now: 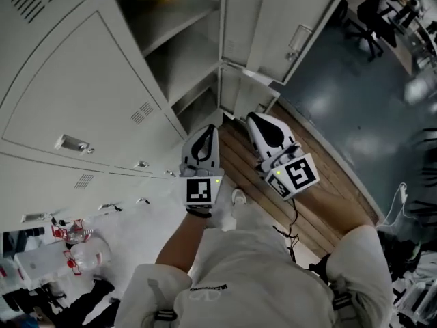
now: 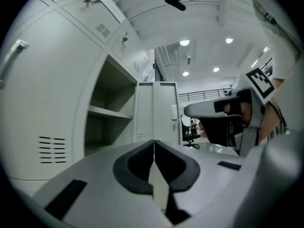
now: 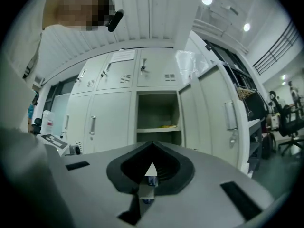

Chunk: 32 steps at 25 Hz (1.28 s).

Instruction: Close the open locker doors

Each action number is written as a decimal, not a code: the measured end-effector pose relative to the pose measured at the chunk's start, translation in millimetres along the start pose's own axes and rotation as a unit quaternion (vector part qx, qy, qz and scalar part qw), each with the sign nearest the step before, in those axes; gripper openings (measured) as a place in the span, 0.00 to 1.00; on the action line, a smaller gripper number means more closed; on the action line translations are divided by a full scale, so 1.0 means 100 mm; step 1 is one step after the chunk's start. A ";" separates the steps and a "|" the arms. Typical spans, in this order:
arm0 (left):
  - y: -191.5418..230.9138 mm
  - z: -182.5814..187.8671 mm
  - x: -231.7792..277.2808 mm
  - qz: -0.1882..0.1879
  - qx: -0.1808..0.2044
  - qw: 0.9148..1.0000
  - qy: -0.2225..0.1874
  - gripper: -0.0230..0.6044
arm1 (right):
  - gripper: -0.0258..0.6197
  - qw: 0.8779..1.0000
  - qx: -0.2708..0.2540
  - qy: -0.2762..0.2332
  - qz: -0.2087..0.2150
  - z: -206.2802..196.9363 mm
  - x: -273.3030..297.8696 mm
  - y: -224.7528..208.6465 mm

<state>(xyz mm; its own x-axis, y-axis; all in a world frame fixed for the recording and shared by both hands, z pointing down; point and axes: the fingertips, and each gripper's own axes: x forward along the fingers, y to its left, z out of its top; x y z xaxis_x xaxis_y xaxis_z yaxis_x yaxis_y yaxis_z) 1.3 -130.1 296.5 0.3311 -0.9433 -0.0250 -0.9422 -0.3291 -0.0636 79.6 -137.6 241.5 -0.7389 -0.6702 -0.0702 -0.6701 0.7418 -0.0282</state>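
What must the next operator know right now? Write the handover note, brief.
Left gripper: shut, empty.
Right gripper: shut, empty.
Both face the lockers. The open locker has its door swung out to the right, and neither gripper touches it. The neighbouring doors on its left are shut.
Done: nothing on this door.
Left: push it closed.

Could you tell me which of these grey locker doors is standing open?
The tall pale grey metal door right of the shelved compartment; the closed doors left of it sit flush.
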 end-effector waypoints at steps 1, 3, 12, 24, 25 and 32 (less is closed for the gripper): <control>-0.16 0.04 0.24 -0.014 -0.002 1.000 0.000 0.04 | 0.06 1.000 0.003 -0.001 -0.014 0.00 -0.06 -0.22; -0.48 0.08 0.68 -0.040 -0.003 0.999 0.000 0.04 | 0.06 0.999 0.010 -0.002 -0.042 -0.01 -0.19 -0.62; -1.40 0.09 1.94 -0.096 0.000 0.995 0.014 0.05 | 0.06 0.996 0.027 -0.004 -0.084 -0.09 -0.40 -1.85; -1.63 -0.28 2.74 -0.095 0.008 0.993 0.072 0.20 | 0.06 0.994 0.038 0.002 -0.103 -0.24 -0.44 -2.26; -1.64 -0.29 2.77 -0.092 0.010 0.993 0.073 0.20 | 0.06 0.994 0.035 0.002 -0.103 -0.24 -0.45 -2.28; -1.61 -0.25 2.74 -0.067 0.012 0.996 0.066 0.11 | 0.06 0.995 0.030 -0.005 -0.093 -0.11 -0.47 -2.27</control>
<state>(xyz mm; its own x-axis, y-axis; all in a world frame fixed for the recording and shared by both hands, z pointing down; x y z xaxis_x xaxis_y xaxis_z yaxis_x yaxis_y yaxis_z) 242.6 -337.1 325.3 0.4427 -0.8891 0.1160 -0.8880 -0.4527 -0.0805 265.4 -274.6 262.0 -0.6010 -0.7963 -0.0681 -0.7900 0.6048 -0.1004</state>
